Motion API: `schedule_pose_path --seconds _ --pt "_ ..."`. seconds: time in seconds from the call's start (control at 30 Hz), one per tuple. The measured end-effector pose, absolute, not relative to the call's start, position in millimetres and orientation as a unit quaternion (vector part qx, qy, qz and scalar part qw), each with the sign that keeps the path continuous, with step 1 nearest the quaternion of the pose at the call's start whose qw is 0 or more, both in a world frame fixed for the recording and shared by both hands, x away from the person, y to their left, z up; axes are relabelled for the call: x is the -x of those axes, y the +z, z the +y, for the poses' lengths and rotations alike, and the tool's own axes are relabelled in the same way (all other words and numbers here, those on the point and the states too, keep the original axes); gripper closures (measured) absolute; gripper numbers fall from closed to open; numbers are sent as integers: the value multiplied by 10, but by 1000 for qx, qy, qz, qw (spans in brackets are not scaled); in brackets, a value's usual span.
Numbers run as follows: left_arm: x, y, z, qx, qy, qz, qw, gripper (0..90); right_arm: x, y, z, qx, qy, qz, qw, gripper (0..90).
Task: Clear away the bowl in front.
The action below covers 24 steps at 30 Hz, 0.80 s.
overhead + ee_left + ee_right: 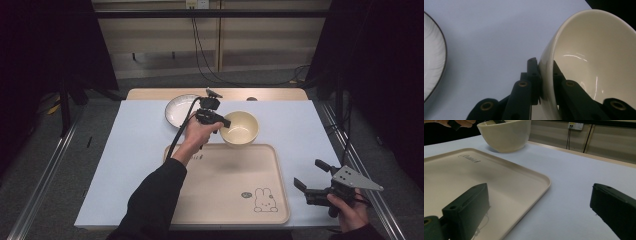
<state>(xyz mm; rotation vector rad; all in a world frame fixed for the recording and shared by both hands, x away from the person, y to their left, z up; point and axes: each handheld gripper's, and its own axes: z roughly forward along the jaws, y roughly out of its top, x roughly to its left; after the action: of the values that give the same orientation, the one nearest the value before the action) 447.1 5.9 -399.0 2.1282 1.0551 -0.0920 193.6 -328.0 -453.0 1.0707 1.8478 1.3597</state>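
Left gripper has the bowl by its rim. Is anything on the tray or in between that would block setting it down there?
Nothing visible. The bowl sits just past the tray's far edge, held by the left gripper, and the tray's surface is bare apart from its print.

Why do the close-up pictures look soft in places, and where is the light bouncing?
Left gripper view: bright streaks of glare inside the glossy cream bowl, and the black jaws gripping its rim are blurred. Right gripper view: the near jaws are out of focus. High view: dark surroundings, evenly lit white table.
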Motion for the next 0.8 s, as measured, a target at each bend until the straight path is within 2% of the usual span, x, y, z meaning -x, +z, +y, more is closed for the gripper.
schedule_pose_path --seconds 0.8 --pt "-4313 -4226 -444 -851 -65 389 348 839 -1934 -4531 -3280 -403 512 696 302 20"
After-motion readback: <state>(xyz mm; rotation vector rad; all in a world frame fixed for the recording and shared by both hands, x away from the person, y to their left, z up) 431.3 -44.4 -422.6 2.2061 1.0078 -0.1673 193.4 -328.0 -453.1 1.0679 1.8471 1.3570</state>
